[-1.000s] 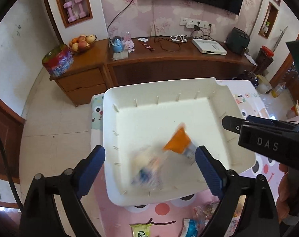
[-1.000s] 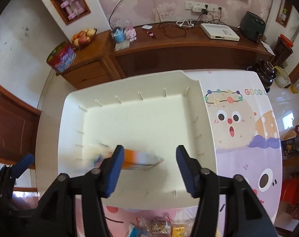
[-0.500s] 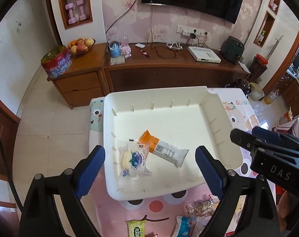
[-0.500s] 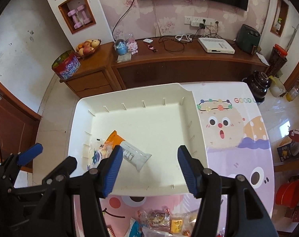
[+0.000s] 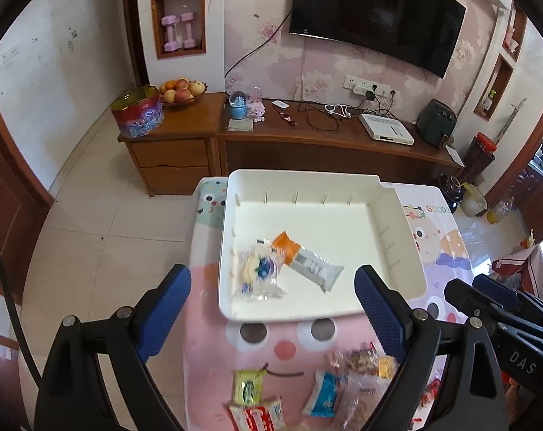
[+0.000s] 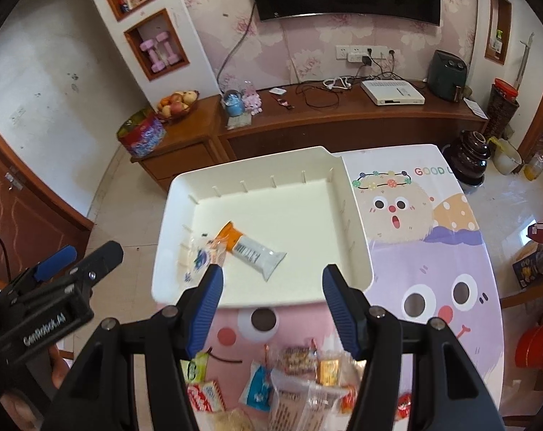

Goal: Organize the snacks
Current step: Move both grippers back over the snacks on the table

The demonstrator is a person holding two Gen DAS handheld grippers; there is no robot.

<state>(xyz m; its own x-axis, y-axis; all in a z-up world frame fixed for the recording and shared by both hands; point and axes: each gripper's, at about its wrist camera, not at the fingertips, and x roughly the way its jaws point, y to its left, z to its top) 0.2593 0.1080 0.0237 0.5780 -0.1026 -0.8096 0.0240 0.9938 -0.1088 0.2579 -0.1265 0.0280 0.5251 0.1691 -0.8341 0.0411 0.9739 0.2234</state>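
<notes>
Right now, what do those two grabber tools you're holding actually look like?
Both are black plastic frames with silver screws and two ridged blue finger pads. The left gripper has a black cable trailing at its side and white "GenRobot.AI" lettering; the right gripper reads "DAS".

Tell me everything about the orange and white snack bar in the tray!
The long snack bar in a shiny plastic wrapper has one orange end and a white body with grey print. It lies flat and slanted inside the white plastic tray, its orange end touching the clear packet with a blue picture. Neither gripper holds it.
</notes>
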